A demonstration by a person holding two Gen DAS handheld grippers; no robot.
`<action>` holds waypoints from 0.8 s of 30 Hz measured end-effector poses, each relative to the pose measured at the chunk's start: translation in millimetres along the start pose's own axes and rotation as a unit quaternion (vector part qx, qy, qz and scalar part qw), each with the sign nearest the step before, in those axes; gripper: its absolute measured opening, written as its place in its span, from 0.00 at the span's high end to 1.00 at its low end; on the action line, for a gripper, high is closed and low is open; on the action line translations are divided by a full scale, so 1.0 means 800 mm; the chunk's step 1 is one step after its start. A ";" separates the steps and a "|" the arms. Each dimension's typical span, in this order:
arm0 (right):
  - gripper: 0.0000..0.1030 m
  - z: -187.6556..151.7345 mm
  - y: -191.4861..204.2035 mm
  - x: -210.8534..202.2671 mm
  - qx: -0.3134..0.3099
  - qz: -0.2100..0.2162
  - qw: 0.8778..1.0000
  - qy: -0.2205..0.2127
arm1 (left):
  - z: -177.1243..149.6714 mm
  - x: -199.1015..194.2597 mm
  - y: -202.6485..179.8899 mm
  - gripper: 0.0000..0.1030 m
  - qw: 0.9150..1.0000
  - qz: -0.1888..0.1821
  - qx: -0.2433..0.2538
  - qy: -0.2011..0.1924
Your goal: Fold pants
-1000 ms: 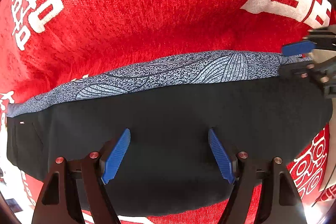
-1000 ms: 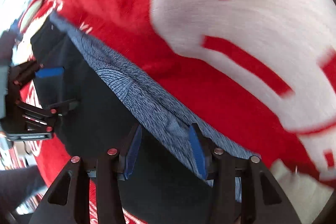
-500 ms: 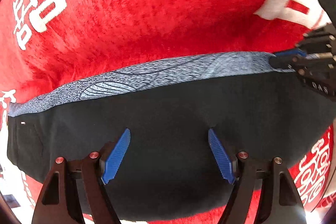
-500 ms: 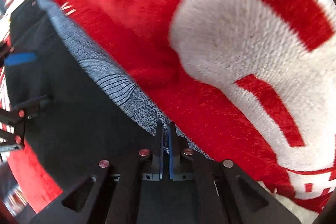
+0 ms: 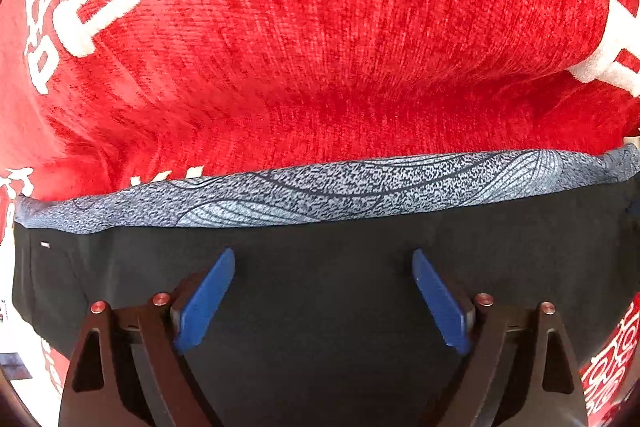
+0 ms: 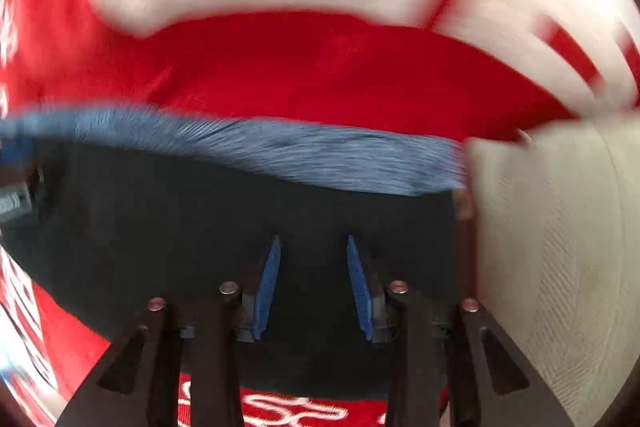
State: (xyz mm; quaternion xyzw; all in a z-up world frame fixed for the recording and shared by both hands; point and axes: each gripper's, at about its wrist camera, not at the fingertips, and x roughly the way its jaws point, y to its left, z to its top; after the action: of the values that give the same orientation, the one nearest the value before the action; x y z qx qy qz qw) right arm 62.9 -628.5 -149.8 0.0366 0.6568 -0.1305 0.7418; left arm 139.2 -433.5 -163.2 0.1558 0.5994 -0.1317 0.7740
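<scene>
The black pants [image 5: 320,291] lie folded flat on a red blanket, with a grey patterned layer [image 5: 328,187] showing along their far edge. My left gripper [image 5: 323,263] hovers over the black cloth with its blue fingers [image 5: 208,299] wide apart and empty. In the blurred right wrist view the same black pants [image 6: 200,211] and grey strip [image 6: 304,155] show. My right gripper [image 6: 313,247] is open over the black cloth near its right end, holding nothing.
The red blanket with white lettering [image 5: 320,47] covers the surface around the pants. A pale cream fabric [image 6: 560,247] lies at the right of the right wrist view, next to the pants' end. Part of the left gripper's body [image 6: 16,195] shows at that view's left edge.
My right gripper closed on the pants' edge half a second ago and has now opened, turning to face along the pants. It has left the left wrist view. The left gripper barely moved.
</scene>
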 end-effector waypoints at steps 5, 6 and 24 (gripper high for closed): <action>0.52 -0.030 -0.042 -0.042 0.096 0.026 0.995 -0.007 | -0.022 -0.038 0.035 0.11 1.000 0.026 -0.003 -0.001; 0.45 -0.041 -0.043 -0.052 0.116 0.045 0.992 -0.011 | -0.030 -0.044 0.048 0.11 1.000 0.028 -0.008 0.001; 0.45 -0.052 0.137 -0.035 0.070 0.081 0.994 -0.027 | 0.027 0.037 0.208 0.10 0.992 0.102 -0.062 -0.034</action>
State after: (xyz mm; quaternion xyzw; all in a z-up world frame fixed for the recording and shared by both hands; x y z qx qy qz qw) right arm 46.2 -509.4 -140.5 0.1379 0.6206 -0.1170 0.7630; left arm 230.8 -290.4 -173.0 0.1629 0.5608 -0.0196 0.8115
